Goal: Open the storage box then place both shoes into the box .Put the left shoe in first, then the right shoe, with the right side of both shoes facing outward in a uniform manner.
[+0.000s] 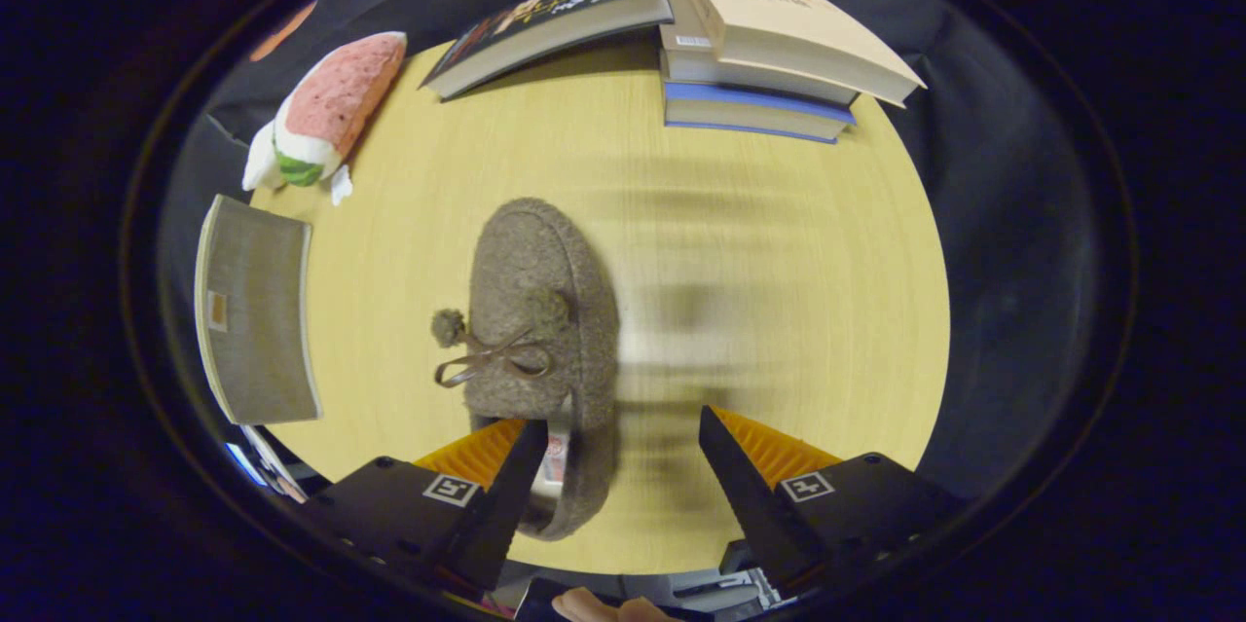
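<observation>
Tongs [615, 466] are hanging wide open and empty over the fuzzy brown slipper [541, 330] lying mid-frame on the counter [779, 242], so I'd be straddling its heel rim squarely before squeezing.

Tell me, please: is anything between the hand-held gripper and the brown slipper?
Nothing visible. The hand-held gripper is open, and the brown slipper lies on the wooden table, its heel beside the left finger. No object lies between them.
</observation>
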The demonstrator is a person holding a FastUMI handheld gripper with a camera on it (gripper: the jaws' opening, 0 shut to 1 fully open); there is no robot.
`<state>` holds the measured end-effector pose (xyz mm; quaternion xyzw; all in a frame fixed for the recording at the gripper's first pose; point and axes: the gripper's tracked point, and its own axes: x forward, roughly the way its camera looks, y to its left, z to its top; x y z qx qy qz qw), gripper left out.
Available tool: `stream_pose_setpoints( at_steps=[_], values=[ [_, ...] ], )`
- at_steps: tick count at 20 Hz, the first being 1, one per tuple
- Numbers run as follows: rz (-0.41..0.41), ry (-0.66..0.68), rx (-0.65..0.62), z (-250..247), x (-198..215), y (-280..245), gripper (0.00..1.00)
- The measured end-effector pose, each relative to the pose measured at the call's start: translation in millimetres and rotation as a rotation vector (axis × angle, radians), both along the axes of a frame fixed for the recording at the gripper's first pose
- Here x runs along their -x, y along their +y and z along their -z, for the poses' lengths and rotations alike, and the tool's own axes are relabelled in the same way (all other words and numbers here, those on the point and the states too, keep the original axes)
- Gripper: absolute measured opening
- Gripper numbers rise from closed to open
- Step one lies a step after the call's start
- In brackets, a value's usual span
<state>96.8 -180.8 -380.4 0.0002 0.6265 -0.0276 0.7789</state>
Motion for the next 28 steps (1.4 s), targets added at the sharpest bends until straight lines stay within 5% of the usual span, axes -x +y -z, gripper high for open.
stream_pose_setpoints(
  at_steps=[3, 6, 8, 12, 14, 15, 22, 28],
  values=[
    [0.007, 0.000, 0.021, 14.0, -4.9, -4.6, 0.91],
    [0.023, 0.000, -0.005, 17.6, -5.1, 3.4, 0.52],
    [0.023, -0.002, -0.038, 23.7, -6.2, 13.0, 0.52],
    [0.039, 0.012, -0.078, 22.1, -5.7, 22.1, 0.17],
    [0.053, 0.010, -0.077, 23.2, -3.7, 21.5, 0.17],
    [0.074, 0.018, -0.079, 21.7, -2.0, 23.2, 0.03],
    [0.162, 0.034, -0.177, -10.9, 23.1, 48.7, 0.02],
    [0.137, -0.066, -0.212, -84.4, 22.0, 89.4, 0.02]
  ],
)
